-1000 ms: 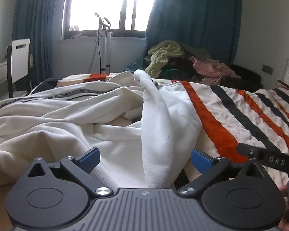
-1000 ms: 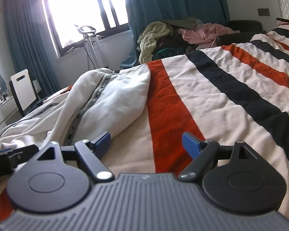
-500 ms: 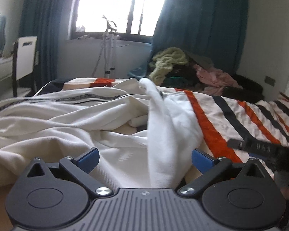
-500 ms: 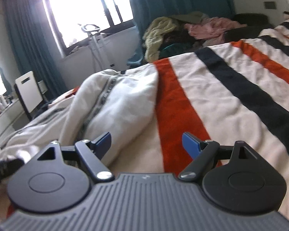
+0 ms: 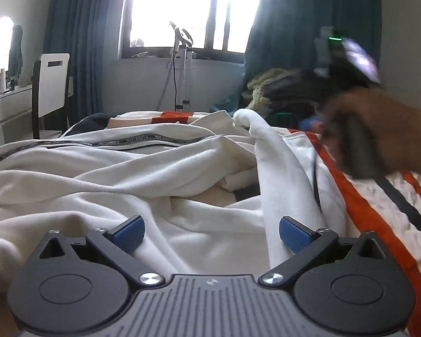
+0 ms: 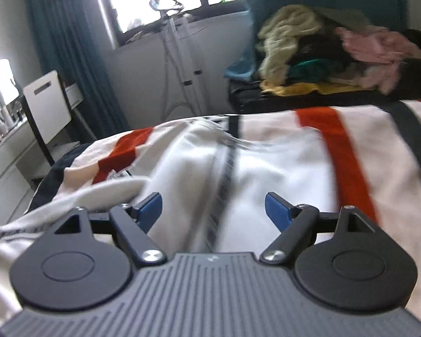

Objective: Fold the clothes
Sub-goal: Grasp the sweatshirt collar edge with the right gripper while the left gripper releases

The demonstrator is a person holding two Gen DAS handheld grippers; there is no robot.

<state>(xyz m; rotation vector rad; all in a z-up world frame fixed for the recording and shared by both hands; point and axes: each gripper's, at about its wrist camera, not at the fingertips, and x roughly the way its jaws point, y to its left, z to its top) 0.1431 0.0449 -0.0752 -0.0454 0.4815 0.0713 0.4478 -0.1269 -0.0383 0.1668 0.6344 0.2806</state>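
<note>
A crumpled white garment (image 5: 120, 179) with a dark printed band lies spread over the striped bed. My left gripper (image 5: 210, 234) hangs low over its near folds, open, with loose cloth under the blue pads but nothing pinched. In the right wrist view the same white garment (image 6: 266, 174) shows its dark band running between the blue pads. My right gripper (image 6: 213, 210) hovers above it, open and holding nothing. The hand carrying the right gripper (image 5: 379, 129) appears blurred at the right of the left wrist view.
The bed cover (image 6: 336, 151) has orange and black stripes. A heap of mixed clothes (image 6: 322, 47) sits on a dark seat beyond the bed. A white chair (image 5: 52, 84) and desk stand at the left, and a metal stand (image 5: 182, 67) by the window.
My right gripper has swept fast toward the far end of the bed and now sits over the white garment. Its hand has risen into the left wrist view. My left gripper has shifted slightly.
</note>
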